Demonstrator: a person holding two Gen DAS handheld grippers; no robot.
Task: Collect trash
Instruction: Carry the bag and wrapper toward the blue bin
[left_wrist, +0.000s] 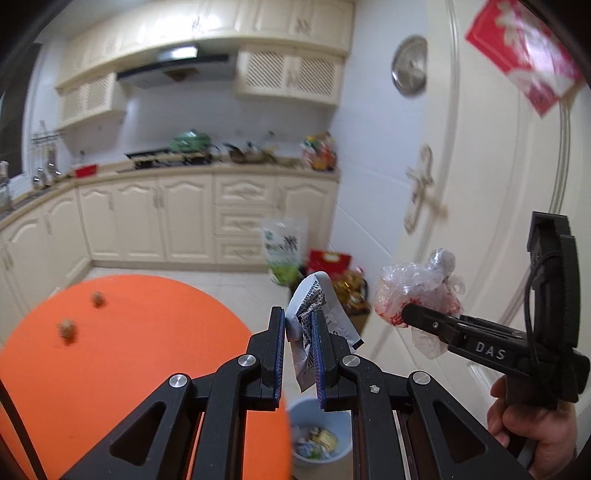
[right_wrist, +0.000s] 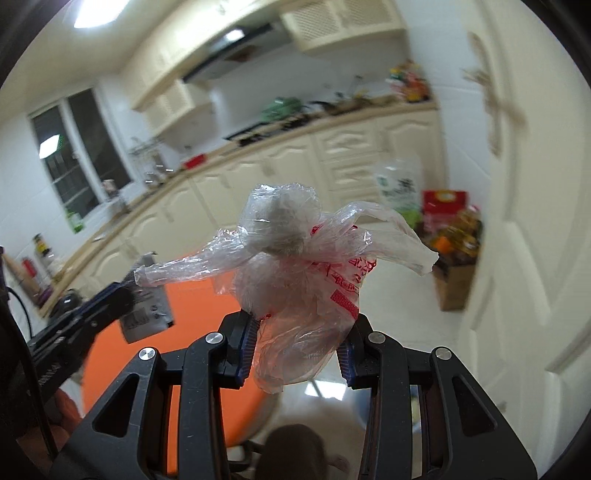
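Holding a crumpled printed wrapper (left_wrist: 314, 325) between its closed pads, the left gripper (left_wrist: 299, 350) hangs just above the pale blue bin (left_wrist: 321, 435) that stands on the floor beside the orange table (left_wrist: 129, 369). The right gripper (right_wrist: 295, 354) is clamped narrowly on a knotted clear plastic bag (right_wrist: 295, 266) with red print, carried in the air near the white door (left_wrist: 498, 184). Both pieces look very light, soft and slippery, so I judge a firm pinch on the bunched middle is safer than on a loose corner, which could slide out.
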